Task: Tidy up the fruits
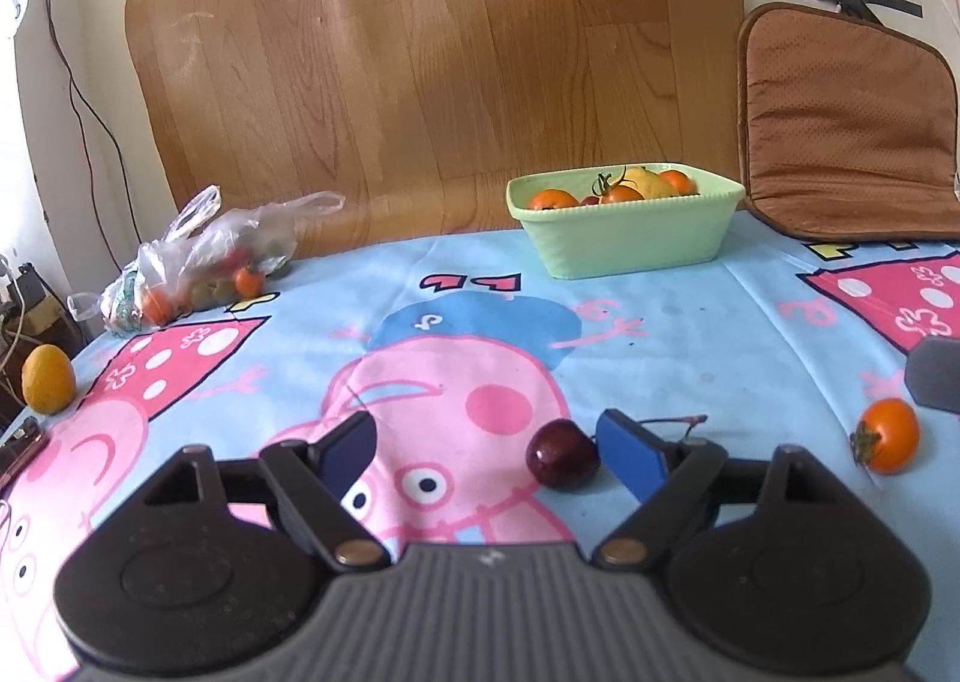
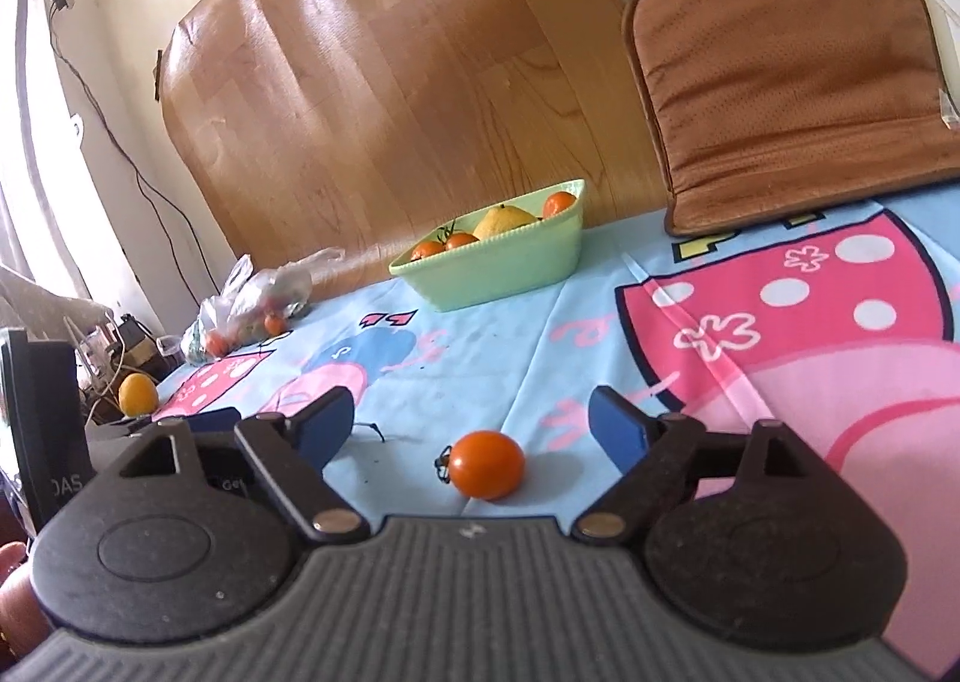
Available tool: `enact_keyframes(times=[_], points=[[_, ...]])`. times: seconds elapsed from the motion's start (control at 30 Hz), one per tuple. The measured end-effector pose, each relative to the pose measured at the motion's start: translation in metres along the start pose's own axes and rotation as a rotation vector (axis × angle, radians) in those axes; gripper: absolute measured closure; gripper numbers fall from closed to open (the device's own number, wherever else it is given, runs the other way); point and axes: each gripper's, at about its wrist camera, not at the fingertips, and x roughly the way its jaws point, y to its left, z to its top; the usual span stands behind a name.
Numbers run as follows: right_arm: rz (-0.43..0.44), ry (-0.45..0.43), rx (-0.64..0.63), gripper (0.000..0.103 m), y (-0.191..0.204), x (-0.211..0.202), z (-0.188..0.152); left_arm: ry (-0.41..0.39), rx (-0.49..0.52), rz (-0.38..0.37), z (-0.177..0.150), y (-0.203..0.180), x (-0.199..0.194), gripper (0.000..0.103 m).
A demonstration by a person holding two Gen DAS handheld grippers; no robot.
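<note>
A dark red cherry (image 1: 561, 461) lies on the cartoon tablecloth between the fingers of my open left gripper (image 1: 489, 451), close against the right finger. An orange cherry tomato (image 1: 887, 435) lies to its right; in the right wrist view this tomato (image 2: 486, 464) sits between the fingers of my open right gripper (image 2: 471, 433). A pale green bowl (image 1: 624, 244) at the back holds several orange tomatoes and a yellow fruit; it also shows in the right wrist view (image 2: 498, 277). A yellow-orange fruit (image 1: 47, 378) stands at the table's left edge.
A clear plastic bag (image 1: 198, 262) with more fruit lies at the back left. A brown cushion (image 1: 852, 124) leans on the wall at the back right. A wood-pattern board (image 1: 432, 52) stands behind the table. Cables and clutter sit beyond the left edge.
</note>
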Motion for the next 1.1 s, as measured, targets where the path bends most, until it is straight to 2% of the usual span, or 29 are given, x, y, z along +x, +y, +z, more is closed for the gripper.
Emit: enact_keyframes(times=[0.23,0.47,0.83,1.1], points=[[-0.021,-0.032,-0.082,0.01,0.013,-0.004,-0.004,0.003,-0.039,-0.038,0.0,0.007,0.001,0.02],[-0.037,-0.047,-0.087,0.008,0.011,-0.004,-0.004,0.001,-0.115,-0.046,0.0,0.018,0.0,0.018],[-0.072,-0.066,-0.069,0.008,0.01,-0.007,-0.004,0.007,-0.103,-0.009,0.0,0.017,0.0,0.011],[-0.096,-0.051,-0.086,0.008,0.012,-0.004,-0.004,0.009,-0.11,-0.014,0.0,0.019,0.0,0.011]])
